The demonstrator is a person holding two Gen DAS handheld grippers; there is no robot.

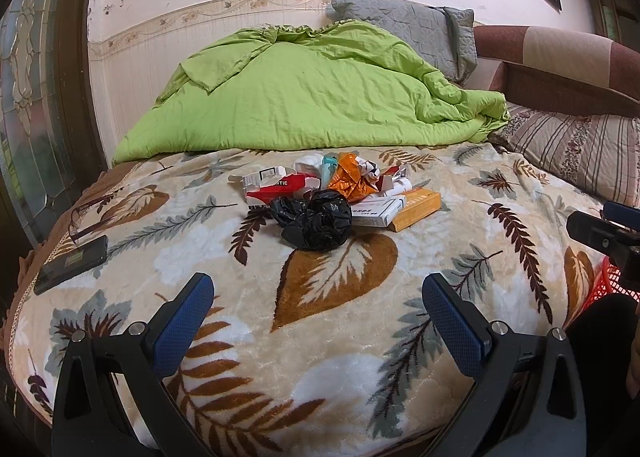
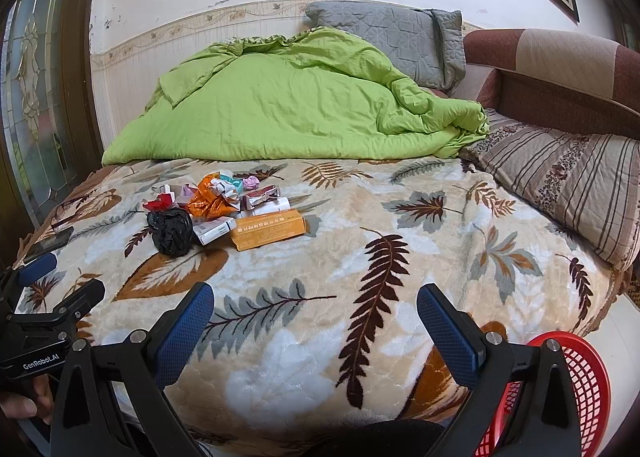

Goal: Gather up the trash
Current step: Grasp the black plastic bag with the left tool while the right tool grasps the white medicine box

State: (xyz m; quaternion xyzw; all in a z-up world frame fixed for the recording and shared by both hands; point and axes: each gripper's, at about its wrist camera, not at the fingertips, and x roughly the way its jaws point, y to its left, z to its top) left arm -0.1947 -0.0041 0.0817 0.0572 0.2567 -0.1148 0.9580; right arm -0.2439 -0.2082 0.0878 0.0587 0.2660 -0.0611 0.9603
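**Trash pile on the bed, both grippers open and empty**

The left gripper [image 1: 318,297] hangs above the near part of the leaf-pattern blanket [image 1: 360,337], jaws spread wide, nothing between them. The right gripper [image 2: 316,307] is in the same state: jaws wide apart, holding nothing, above the blanket's near edge.

The trash pile [image 1: 340,193] lies on the blanket around mid-bed, well apart from both grippers. Its parts, packed so that they touch:
- a crumpled black bag [image 1: 316,221] at the near side;
- a red-and-white carton [image 1: 276,187] on the left;
- a crumpled orange wrapper [image 1: 352,177] in the middle;
- a white box [image 1: 378,213] and a yellow box [image 1: 418,209] on the right, side by side;
- crumpled paper and smaller wrappers behind, too small to identify.

Surroundings:
- A green quilt [image 1: 312,93] is heaped behind the pile, near it but not touching.
- A grey pillow [image 1: 416,29] leans on the wall behind the quilt.
- A striped pillow [image 2: 568,185] lies along the right edge of the bed.
- A dark phone [image 1: 72,265] lies flat near the left edge of the blanket, apart from the pile.
- A red mesh basket [image 2: 580,389] stands off the bed at the near right corner, just beside the right gripper and partly hidden by its right finger.

Only open blanket lies between the grippers and the pile.
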